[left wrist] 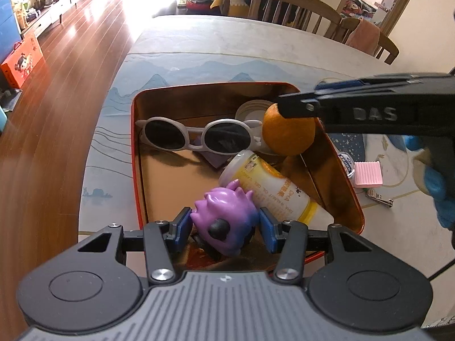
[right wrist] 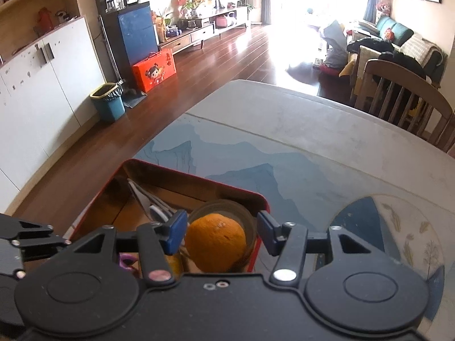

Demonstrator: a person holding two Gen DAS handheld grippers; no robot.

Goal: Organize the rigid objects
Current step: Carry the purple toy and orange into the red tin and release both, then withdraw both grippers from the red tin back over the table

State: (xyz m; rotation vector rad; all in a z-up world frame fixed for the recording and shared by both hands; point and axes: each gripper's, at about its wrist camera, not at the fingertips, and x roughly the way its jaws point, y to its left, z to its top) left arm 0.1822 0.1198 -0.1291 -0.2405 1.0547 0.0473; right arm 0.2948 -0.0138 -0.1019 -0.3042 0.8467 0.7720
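The left gripper (left wrist: pixel 224 228) hangs over the near end of the red rectangular metal tin with a gold inside (left wrist: pixel 133 153), its 2 blue pads pressed on either flank of a purple rubbery spiky toy figure with a dark round patch (left wrist: pixel 224 216); it is clamped on that toy.

In the left wrist view, at 12 o'clock from the toy, lie white oval-framed plastic sunglasses with dark lenses (left wrist: pixel 196 137), propped across the far part of the tin. At 1 o'clock from the toy a white and yellow cylindrical plastic bottle (left wrist: pixel 273 187) lies on its side, touching the toy's right edge. Beyond the bottle, at 1 o'clock, a round orange fruit (left wrist: pixel 287 133) sits in the far right corner of the tin, beside a white round lid-like piece (left wrist: pixel 250 108).

The right gripper (right wrist: pixel 221 233) hovers over that orange, which shows between its 2 blue pads with a gap at the right pad; its jaws stand apart, not pinching the fruit.

The tin stands on a grey-blue table cover printed with mountains (left wrist: pixel 199 56). At 3 o'clock from the tin, on the cover, lies a small pink ribbed rectangular block (left wrist: pixel 368 174).
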